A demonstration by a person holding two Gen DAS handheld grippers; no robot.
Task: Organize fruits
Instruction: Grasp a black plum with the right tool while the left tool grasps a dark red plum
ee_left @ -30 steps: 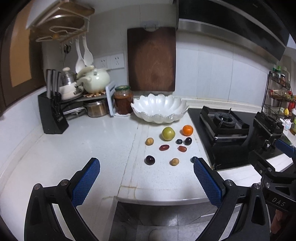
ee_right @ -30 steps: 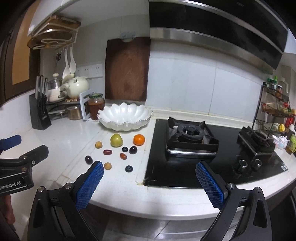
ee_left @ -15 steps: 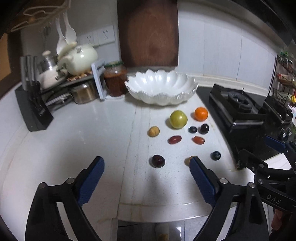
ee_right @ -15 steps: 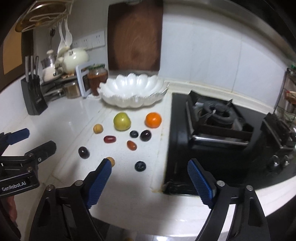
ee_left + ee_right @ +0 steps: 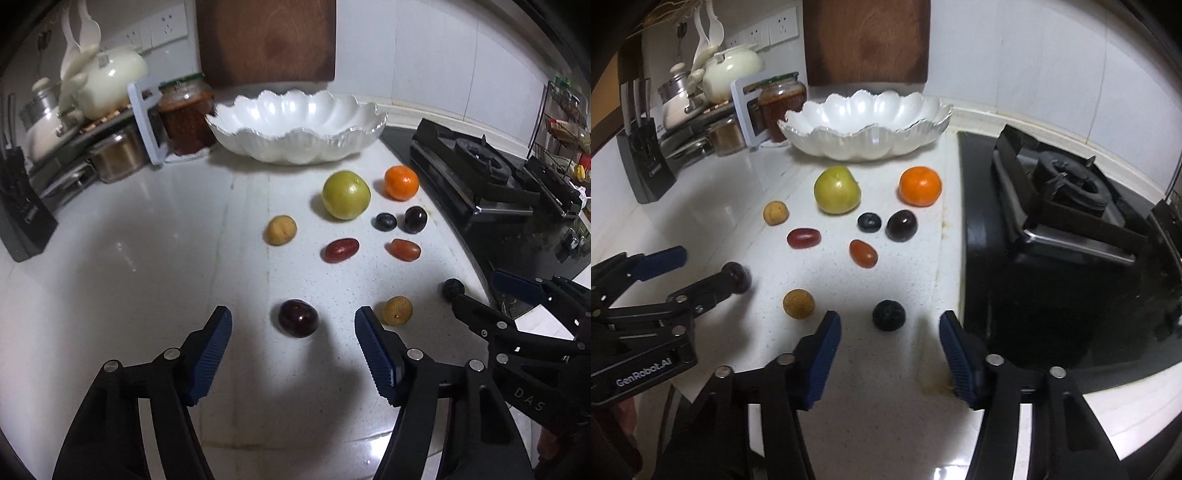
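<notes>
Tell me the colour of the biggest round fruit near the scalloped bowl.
Yellow-green; the big round fruit shows best in the right wrist view.

On the counter lie ten fruits: one green fruit, one orange, two tan round ones, two red oval ones, two dark red round ones, two dark blue ones. There is one white bowl.
</notes>
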